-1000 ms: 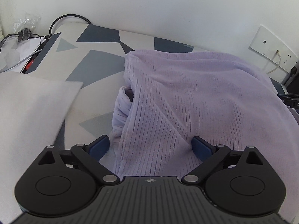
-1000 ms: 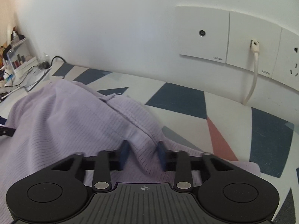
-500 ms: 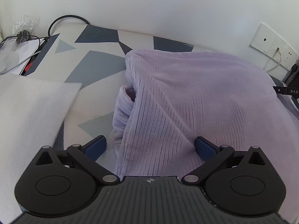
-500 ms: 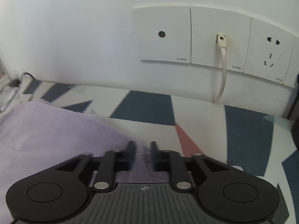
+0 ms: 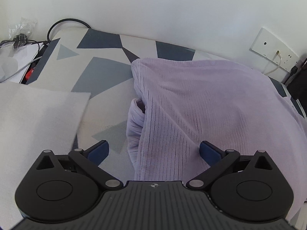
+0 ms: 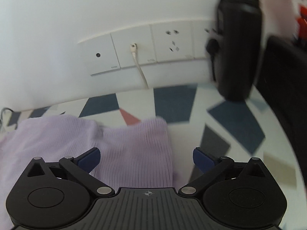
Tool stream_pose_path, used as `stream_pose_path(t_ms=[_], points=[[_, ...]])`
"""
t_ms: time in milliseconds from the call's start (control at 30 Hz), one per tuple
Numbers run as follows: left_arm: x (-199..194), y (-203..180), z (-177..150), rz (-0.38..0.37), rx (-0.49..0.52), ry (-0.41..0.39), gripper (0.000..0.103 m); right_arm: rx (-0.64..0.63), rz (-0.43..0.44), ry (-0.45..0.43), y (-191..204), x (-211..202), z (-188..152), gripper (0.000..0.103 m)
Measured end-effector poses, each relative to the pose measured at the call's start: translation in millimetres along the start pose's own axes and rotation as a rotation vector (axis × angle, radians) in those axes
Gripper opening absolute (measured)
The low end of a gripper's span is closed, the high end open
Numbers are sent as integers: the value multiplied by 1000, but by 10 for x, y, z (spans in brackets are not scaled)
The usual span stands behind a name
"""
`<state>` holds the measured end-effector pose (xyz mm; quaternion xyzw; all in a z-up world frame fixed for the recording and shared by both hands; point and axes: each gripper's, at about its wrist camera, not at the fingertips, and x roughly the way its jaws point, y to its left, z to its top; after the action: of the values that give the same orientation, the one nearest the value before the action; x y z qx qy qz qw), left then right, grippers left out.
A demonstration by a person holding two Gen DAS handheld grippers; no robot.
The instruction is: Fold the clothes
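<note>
Plain white wall (image 5: 172, 9) behind the desk (image 5: 107, 72), whose cover shows grey, navy and red geometric patches. White wall sockets (image 6: 134, 51), one with a white cable (image 6: 141, 72) plugged in. Black cable loop (image 5: 65, 22) at far corner. Even, soft daylight.

Lilac garment (image 5: 201, 103): soft ribbed knit cloth. Gripper body (image 5: 153, 203): matt black ribbed plastic. Wall plates (image 6: 134, 51): smooth white plastic.
</note>
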<state>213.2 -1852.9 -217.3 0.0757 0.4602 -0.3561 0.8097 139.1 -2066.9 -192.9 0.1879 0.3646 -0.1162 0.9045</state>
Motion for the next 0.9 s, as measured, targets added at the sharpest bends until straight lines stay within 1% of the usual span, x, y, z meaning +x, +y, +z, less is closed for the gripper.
stream_pose_path(t_ms=[33,100,200,233,267,300,333,367,433,567,633,667,700,800,867,900], points=[[-35,27,7,-6,3,-2,103,38,19,9,-60,-65,-91,102],[-72,131,28,-48,-22,0,103,96,58,35,-184,-154,-294,102],[17,358,23,-169,-159,45,103,128,86,69,-218,-191,-537,102],[70,402,11,-192,-193,63,103,133,79,78,-216,-173,-593,102],[77,401,0,-196,-196,45,103,139,72,88,-214,-154,-649,102],[90,364,6,-191,-174,40,103,143,65,93,-209,-140,-703,102],[109,310,17,-179,-148,45,103,138,59,66,-189,-150,-746,102],[128,255,27,-166,-123,50,103,135,56,60,-173,-140,-761,102],[176,128,38,-189,-79,70,103,127,44,58,-145,-120,-761,102],[256,-125,47,-130,10,86,103,76,34,71,-57,-68,-740,102],[276,-173,33,-159,5,80,103,32,27,78,32,-28,-738,102],[285,-195,28,-153,3,77,103,6,21,81,91,-4,-741,102],[292,-233,16,-134,15,74,103,-17,15,84,145,18,-743,102],[318,-350,-18,-73,63,65,103,-26,-1,84,182,36,-745,102],[331,-402,-35,-44,87,61,103,-33,-12,85,207,49,-746,102],[332,-403,-30,-41,84,63,103,-36,-17,85,219,55,-747,102]])
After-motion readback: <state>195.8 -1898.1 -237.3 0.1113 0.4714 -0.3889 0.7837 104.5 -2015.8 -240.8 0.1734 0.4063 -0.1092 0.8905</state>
